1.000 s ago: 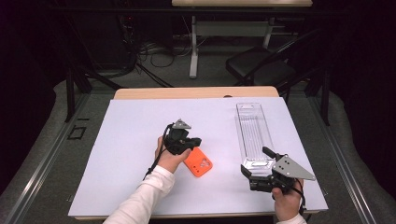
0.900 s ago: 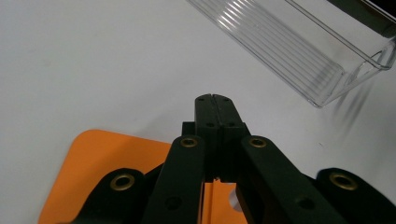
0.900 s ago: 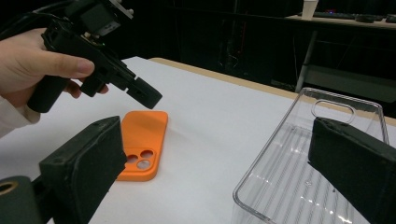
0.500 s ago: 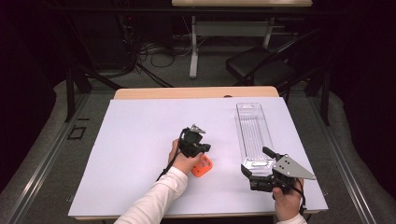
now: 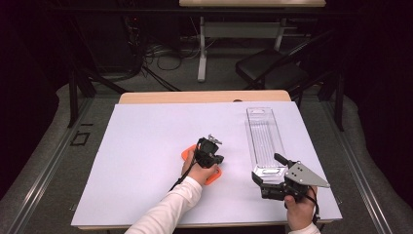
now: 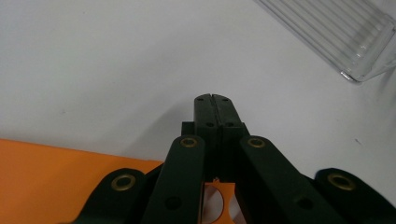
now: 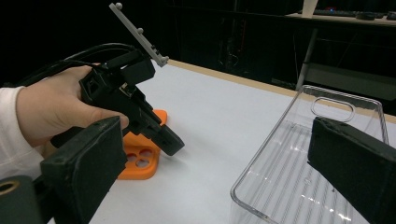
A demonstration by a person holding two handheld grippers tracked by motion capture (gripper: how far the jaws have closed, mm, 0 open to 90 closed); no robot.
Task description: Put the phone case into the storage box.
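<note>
Left gripper [image 5: 210, 155] fingers clenched, empty, tip low over orange case [image 7: 140, 161] on tabletop [image 5: 146, 146], probably to push it; right gripper [image 5: 272, 183] fingers released around clear case [image 5: 265, 141] end

Clear, glossy hard plastic in the ribbed tray [image 7: 299, 168] between the right claw's [image 7: 224, 177] parted jaws, catching bright streaks of light. Matt black, slightly grainy, foam-like pads [image 7: 91, 163] on that claw, with a flat grey plate [image 5: 304, 174] of dull finish on top. Smooth matt orange plastic in the holed piece [image 7: 140, 161] just under the left claw [image 6: 215, 105]. Black matt moulded plastic in that claw's tight-shut jaws and links, set with small brass-coloured metal rivets [image 6: 188, 142]. Pale, smooth, matt sheet [image 5: 146, 146] beneath both claws, paper-like, over a light wood desk [image 5: 195, 96] edge beyond. White knit cloth on the sleeve [image 5: 165, 212] behind the left claw.
</note>
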